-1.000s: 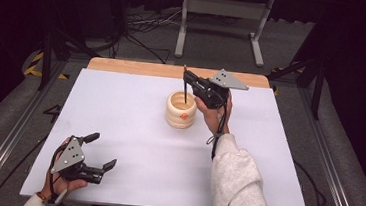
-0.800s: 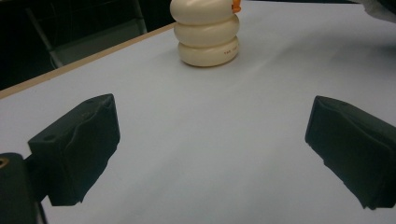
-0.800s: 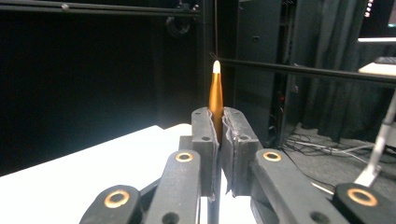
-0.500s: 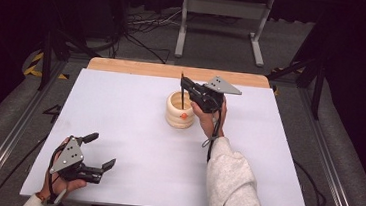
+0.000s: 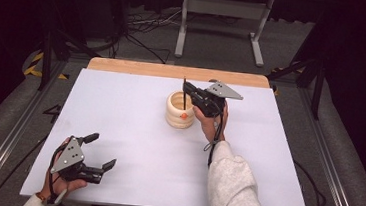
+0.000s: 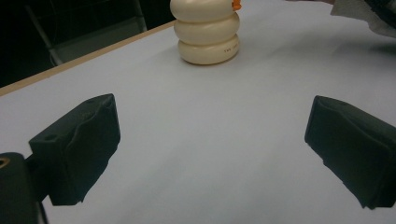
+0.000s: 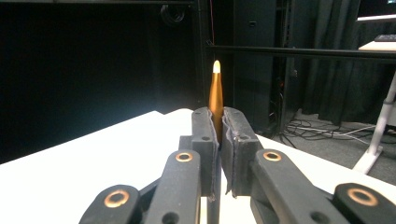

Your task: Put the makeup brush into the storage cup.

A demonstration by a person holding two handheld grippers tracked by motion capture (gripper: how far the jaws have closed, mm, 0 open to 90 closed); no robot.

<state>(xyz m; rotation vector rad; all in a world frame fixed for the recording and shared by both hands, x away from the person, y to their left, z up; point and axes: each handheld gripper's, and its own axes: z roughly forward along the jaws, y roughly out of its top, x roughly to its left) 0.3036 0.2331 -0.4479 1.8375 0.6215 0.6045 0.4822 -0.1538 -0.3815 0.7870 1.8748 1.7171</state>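
A white table point(image 5: 133, 129) with a wooden far edge stands amid dark floor and cables. At frame centre, the right gripper point(image 5: 188, 90) clamps a thin pen point(image 5: 184, 94) upright over the ribbed cream holder point(image 5: 180, 111); lower left, the left gripper point(image 5: 100, 151) rests with jaws spread wide.

Your one obstacle on the table point(image 5: 135, 104) is the cup point(image 5: 179, 110) at upper centre of the high view, with your right gripper point(image 5: 186, 89) just above its right rim, pinching an upright pen point(image 7: 215, 100). The white top is bare across the middle, upper left and right of that frame. Your left gripper point(image 5: 100, 151) sits at lower left, jaws spread, with bare table ahead of it up to the cup.
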